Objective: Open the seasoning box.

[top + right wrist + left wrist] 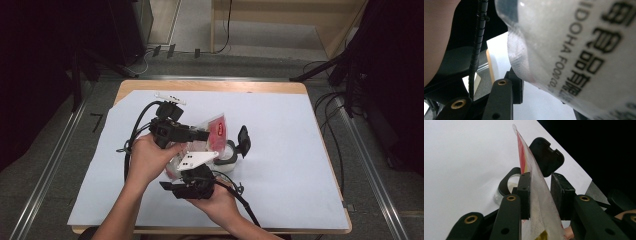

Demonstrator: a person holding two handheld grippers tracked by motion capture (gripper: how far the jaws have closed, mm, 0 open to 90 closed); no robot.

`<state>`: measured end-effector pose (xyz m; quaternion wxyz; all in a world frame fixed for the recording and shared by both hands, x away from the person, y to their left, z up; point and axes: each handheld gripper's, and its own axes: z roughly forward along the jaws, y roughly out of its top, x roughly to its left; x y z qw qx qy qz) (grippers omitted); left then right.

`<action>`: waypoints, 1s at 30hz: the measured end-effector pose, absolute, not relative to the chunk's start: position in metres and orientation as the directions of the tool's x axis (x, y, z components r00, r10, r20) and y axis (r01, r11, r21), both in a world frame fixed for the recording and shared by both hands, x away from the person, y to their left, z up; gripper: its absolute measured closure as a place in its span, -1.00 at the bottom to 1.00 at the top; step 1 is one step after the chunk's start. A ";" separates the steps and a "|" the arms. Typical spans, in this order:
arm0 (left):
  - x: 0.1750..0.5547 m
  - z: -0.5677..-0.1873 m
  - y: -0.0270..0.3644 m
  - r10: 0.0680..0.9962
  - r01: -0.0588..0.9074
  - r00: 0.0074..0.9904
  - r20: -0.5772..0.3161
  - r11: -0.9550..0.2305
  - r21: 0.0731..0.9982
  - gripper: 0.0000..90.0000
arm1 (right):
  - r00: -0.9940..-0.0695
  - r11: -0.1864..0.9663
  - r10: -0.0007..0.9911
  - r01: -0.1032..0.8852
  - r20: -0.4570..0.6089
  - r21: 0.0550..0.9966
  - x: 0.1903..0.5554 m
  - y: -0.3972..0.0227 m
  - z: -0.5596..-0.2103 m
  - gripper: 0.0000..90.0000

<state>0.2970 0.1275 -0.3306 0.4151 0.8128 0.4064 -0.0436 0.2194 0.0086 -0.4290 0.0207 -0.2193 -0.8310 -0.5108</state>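
On the table (280,150), one pouch (216,131), one jar (227,159).

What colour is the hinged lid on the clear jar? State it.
Black hinged lid, flipped open; left gripper view shows it best.

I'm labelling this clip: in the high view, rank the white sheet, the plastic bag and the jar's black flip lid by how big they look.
1. white sheet, by far the largest.
2. plastic bag, partly hidden by the grippers.
3. black flip lid, smallest.
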 end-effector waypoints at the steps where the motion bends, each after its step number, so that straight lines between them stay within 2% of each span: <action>1: 0.297 -0.331 0.127 0.624 0.697 0.666 -0.408 -0.326 0.639 0.57 | -0.904 0.382 0.343 0.384 0.257 0.841 0.220 0.009 -0.429 0.41; 30: 0.296 -0.330 0.127 0.624 0.695 0.668 -0.405 -0.330 0.639 0.57 | -0.905 0.389 0.340 0.382 0.255 0.838 0.219 0.008 -0.429 0.40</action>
